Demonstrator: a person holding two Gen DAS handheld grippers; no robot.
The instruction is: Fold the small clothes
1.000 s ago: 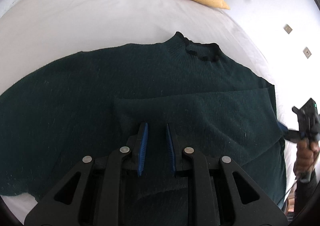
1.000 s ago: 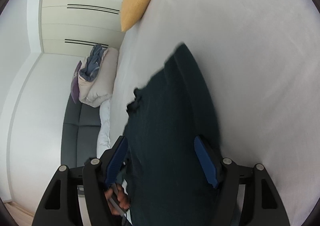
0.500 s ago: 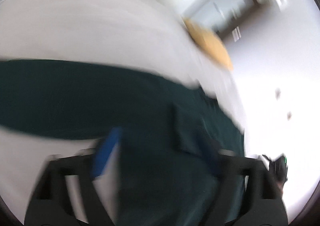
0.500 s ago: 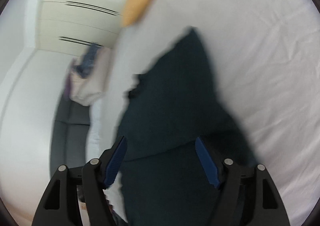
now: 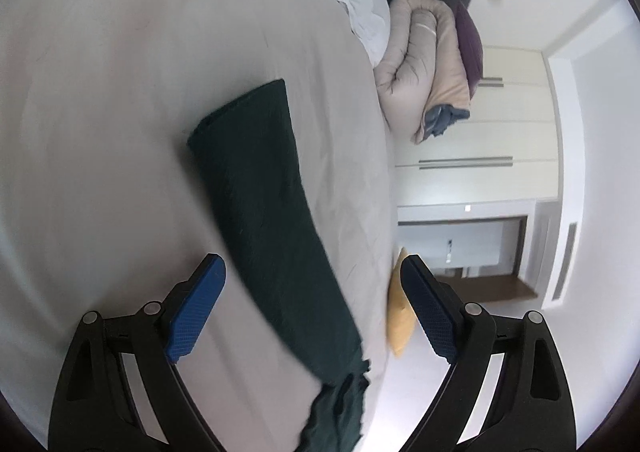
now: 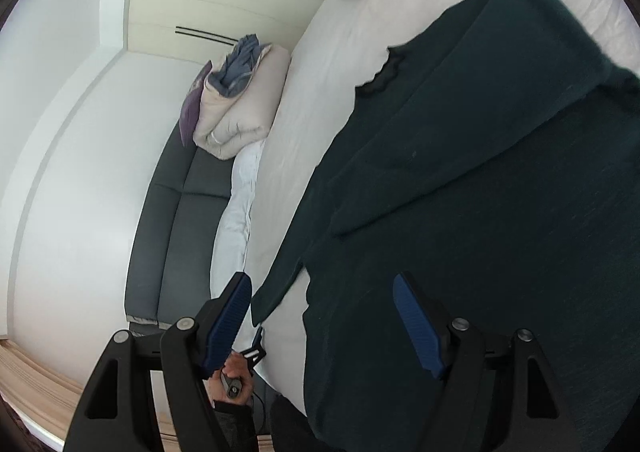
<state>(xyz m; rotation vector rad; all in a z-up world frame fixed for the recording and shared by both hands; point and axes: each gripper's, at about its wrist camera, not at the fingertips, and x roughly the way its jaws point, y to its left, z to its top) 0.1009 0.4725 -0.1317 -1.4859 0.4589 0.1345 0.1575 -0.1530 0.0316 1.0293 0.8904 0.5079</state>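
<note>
My left gripper (image 5: 314, 308) has just opened its jaws over the dark green sweater (image 6: 500, 192) on the bed (image 5: 120, 92), and my right gripper (image 6: 322, 322) is open too.

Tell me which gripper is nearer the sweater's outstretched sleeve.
Left. The left gripper hovers open right over the dark green sweater's sleeve; the right gripper is open above the sweater's body, with the sleeve stretching away toward the other hand.
</note>
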